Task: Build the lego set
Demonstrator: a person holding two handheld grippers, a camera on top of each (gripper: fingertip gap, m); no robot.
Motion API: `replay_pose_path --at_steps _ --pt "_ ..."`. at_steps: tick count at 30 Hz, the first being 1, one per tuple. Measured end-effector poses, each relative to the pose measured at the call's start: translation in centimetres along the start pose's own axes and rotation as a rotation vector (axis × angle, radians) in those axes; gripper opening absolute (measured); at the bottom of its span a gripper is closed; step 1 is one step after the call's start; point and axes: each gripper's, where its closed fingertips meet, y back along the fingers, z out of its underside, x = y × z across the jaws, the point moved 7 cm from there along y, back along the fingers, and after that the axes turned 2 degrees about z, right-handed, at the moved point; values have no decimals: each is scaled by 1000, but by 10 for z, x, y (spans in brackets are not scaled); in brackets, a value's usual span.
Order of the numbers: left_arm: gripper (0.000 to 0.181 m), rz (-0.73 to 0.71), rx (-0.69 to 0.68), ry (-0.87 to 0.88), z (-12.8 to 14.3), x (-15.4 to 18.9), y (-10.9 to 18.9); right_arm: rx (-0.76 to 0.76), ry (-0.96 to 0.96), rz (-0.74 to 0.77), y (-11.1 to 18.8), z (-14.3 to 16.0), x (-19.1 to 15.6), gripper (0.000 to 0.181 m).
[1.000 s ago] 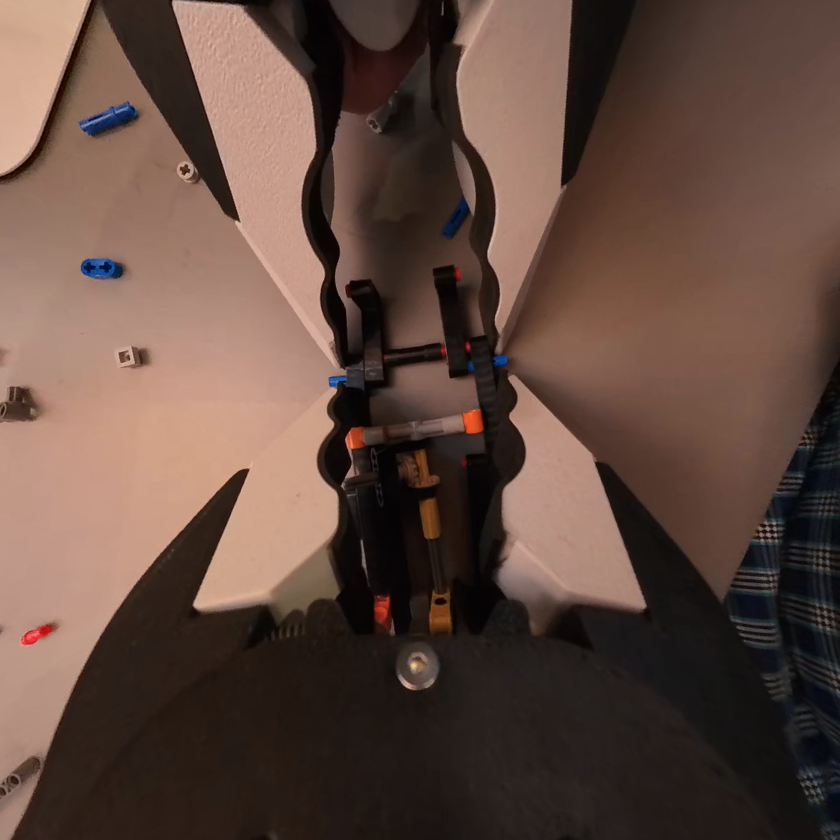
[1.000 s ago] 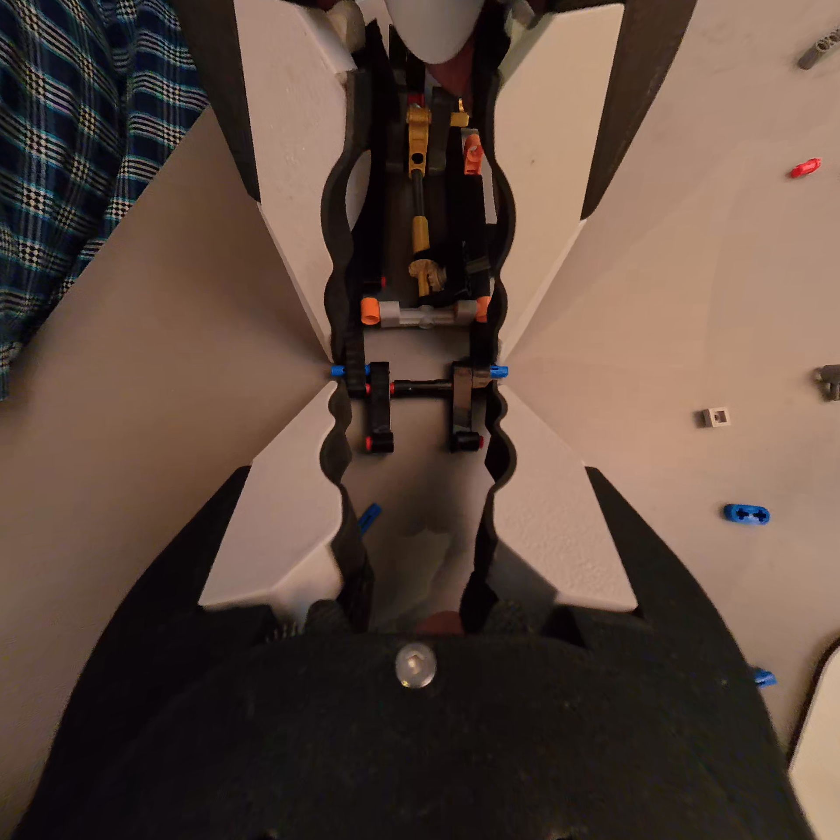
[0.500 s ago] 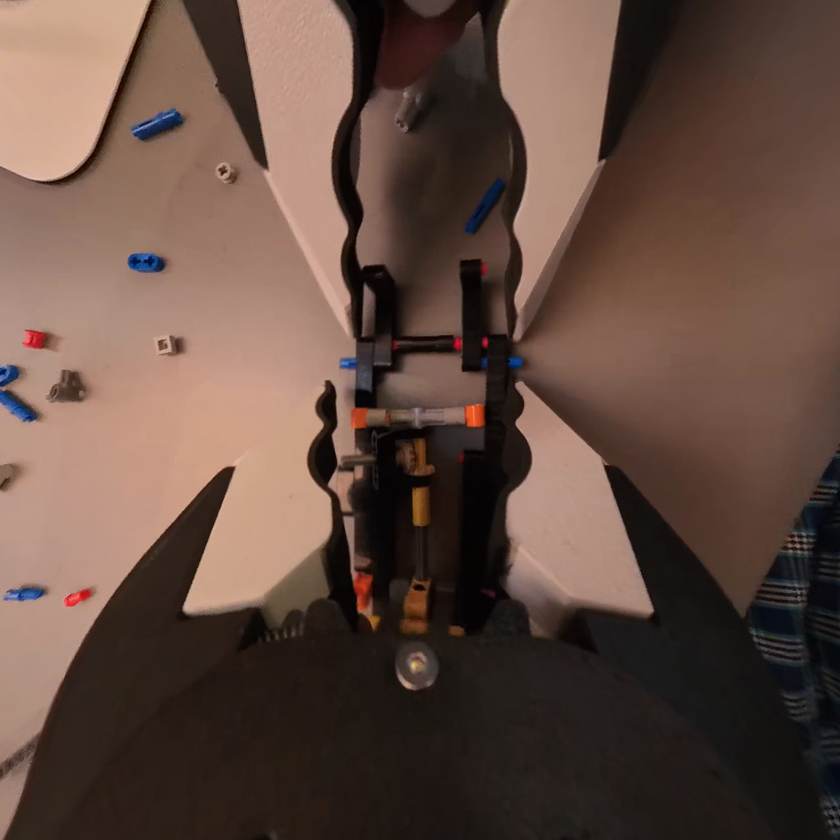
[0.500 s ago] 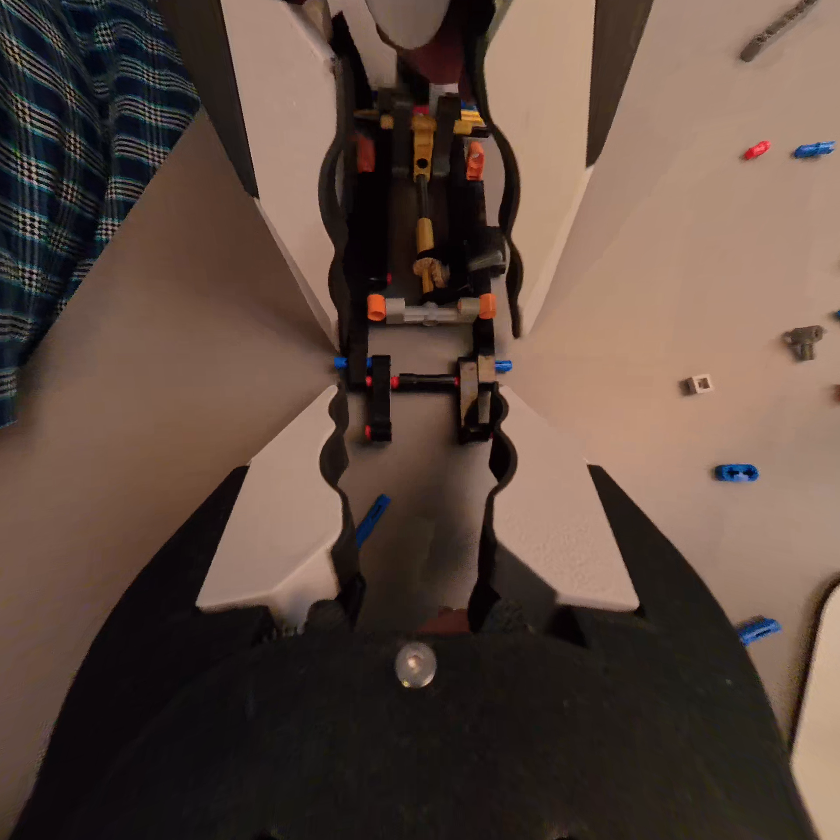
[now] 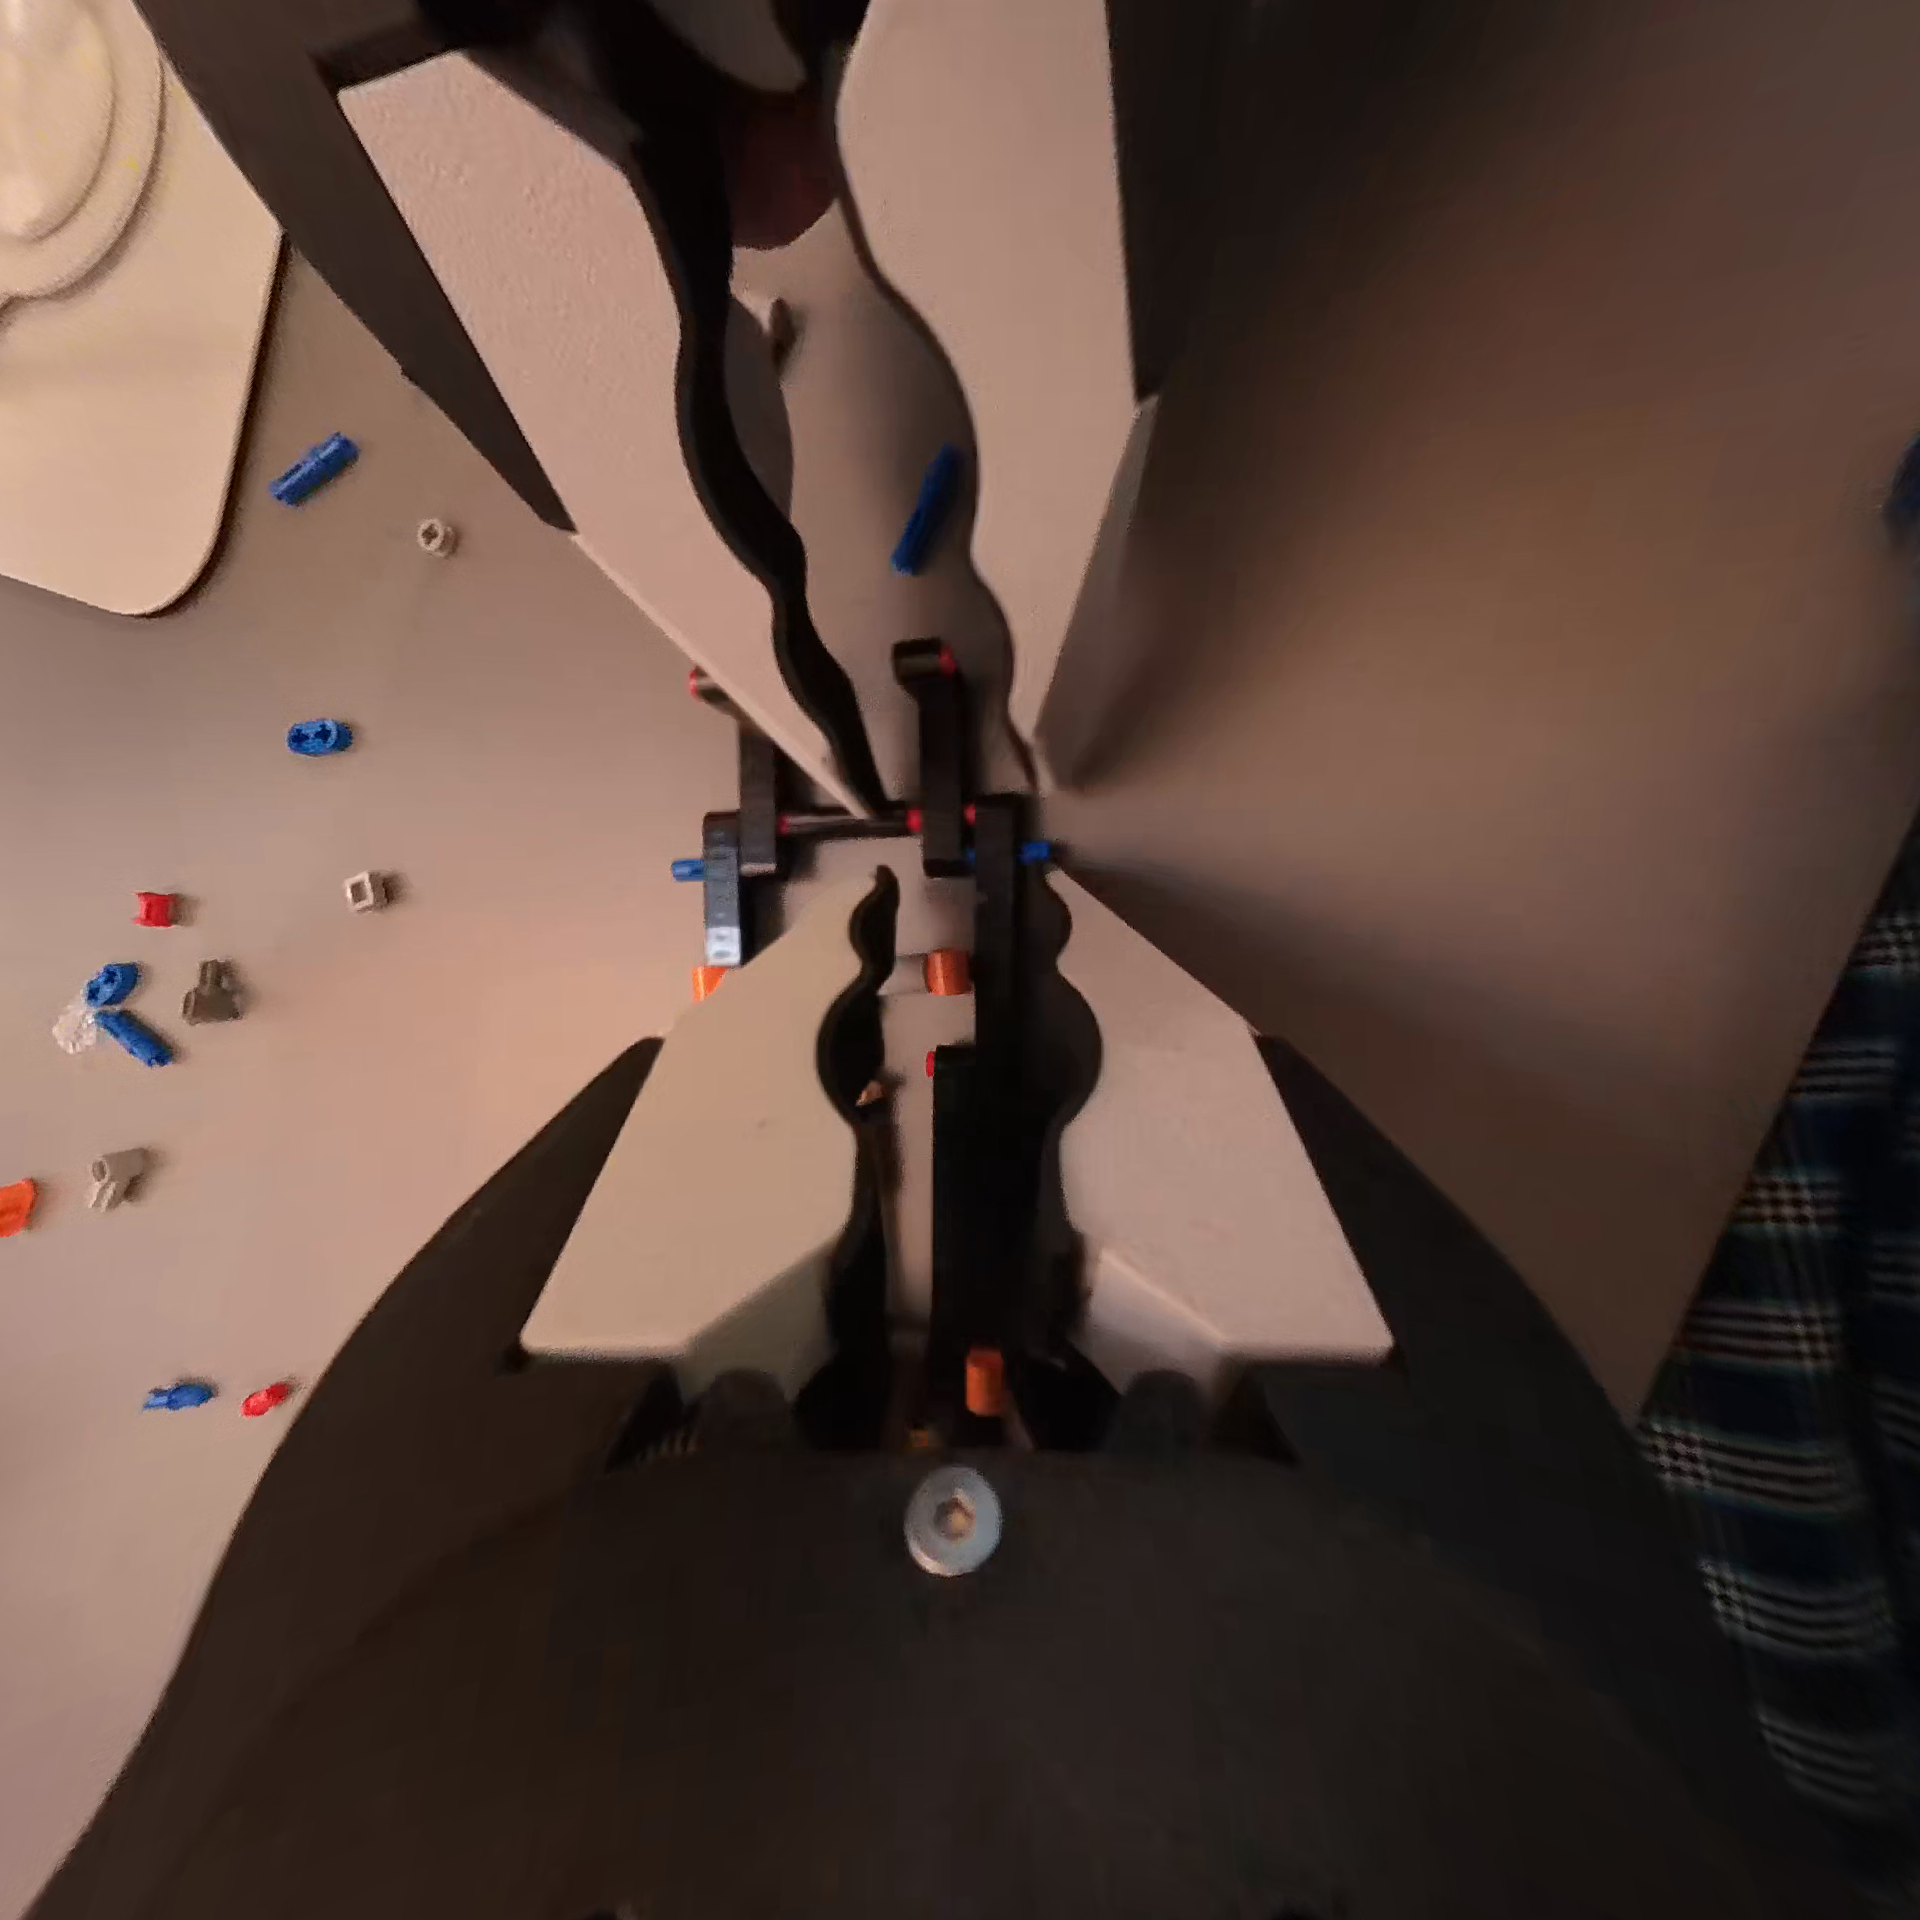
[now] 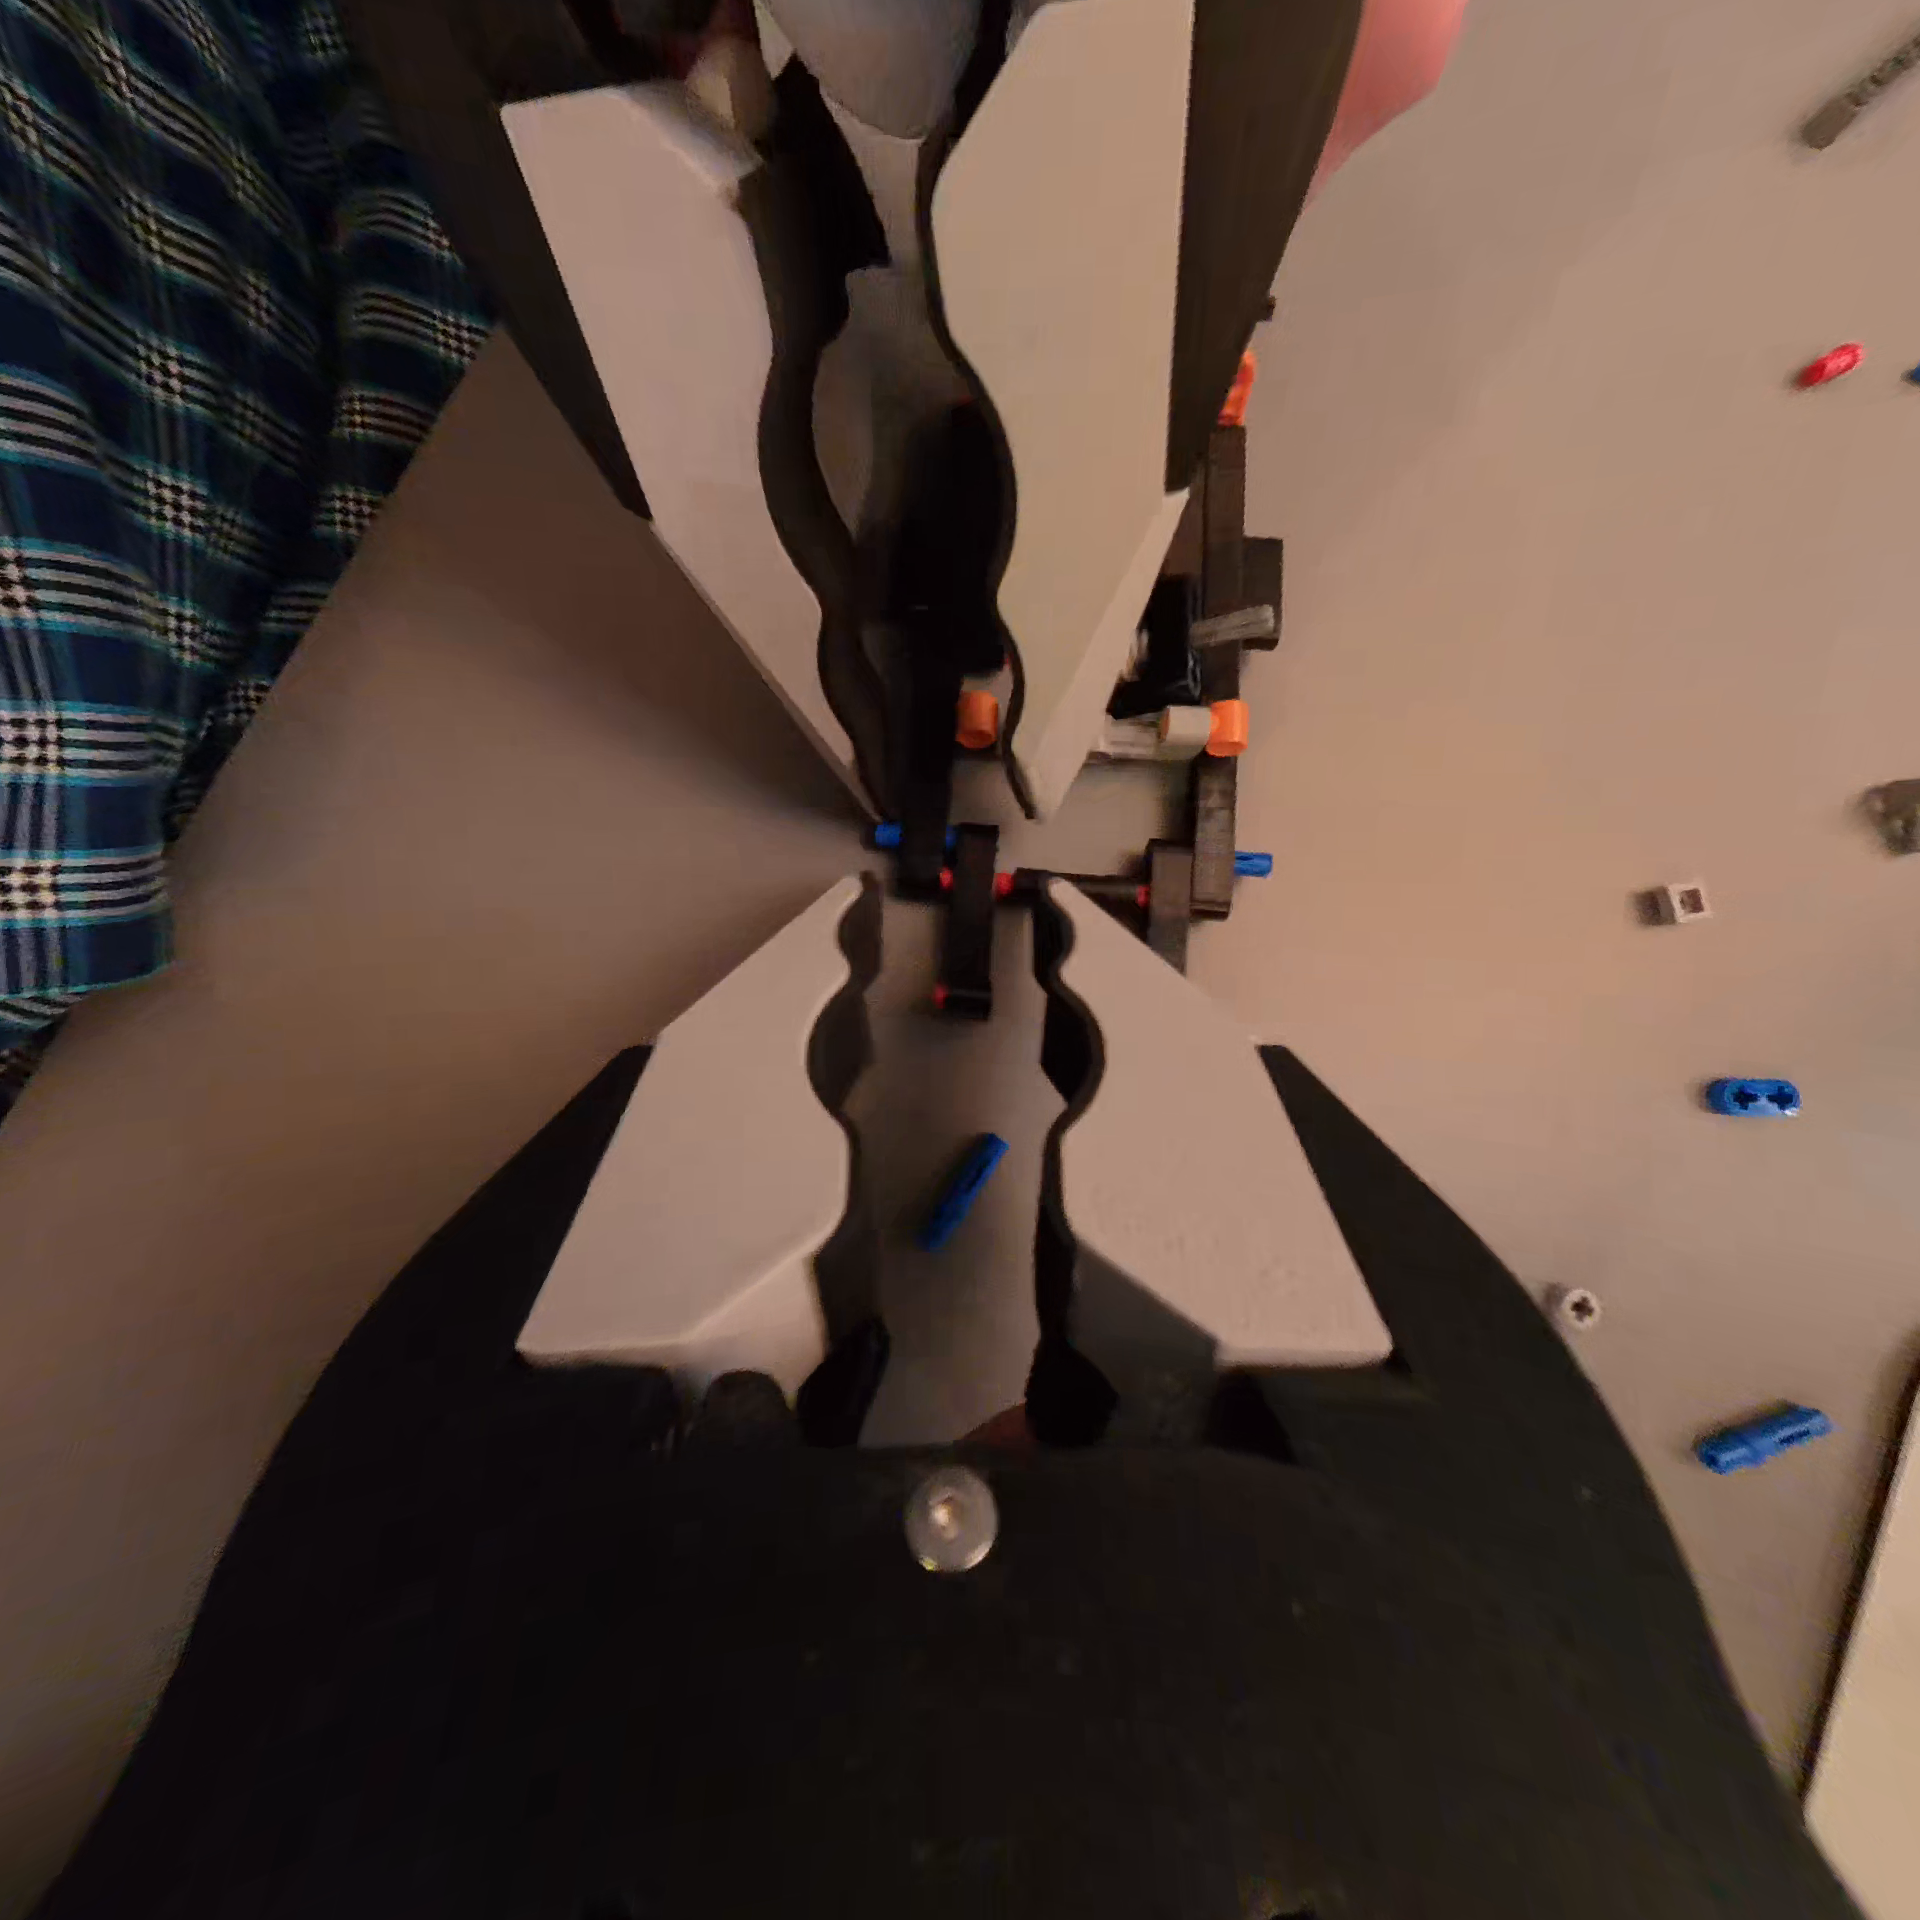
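A black Lego Technic assembly (image 5: 987,1091) with orange bushes, red and blue pins and a cross axle sits between my two grippers, which face each other. My left gripper (image 5: 961,878) is closed narrowly on the assembly's long black side beam. The assembly's other side beam (image 5: 722,894) sticks out past its left finger. My right gripper (image 6: 956,888) has its jaws narrowed around one short black arm (image 6: 966,935), with small gaps on both sides. The assembly's far side beam (image 6: 1210,831) lies outside its right finger. The view is blurred by motion.
A loose blue pin (image 6: 961,1190) lies on the table between my right fingers. Small blue, red, grey and orange pieces (image 5: 114,1013) are scattered to the left. A white tray (image 5: 125,416) is at the far left. A plaid sleeve (image 5: 1818,1351) is at the right. Left and right tips are no more than a few centimetres apart.
Both grippers spanned the whole assembly. The left opened, then both narrowed onto one side of it: the left onto the long beam, the right around the short arm.
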Motion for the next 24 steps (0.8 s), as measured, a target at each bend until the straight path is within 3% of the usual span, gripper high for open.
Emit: replay_pose_path --at_steps 3,24 --pt "18 26 3 8 -1 0 -3 21 -15 0 -1 1 0 15" --pt "15 90 18 44 -1 -4 -6 101 -16 -19 -2 7 3 12"
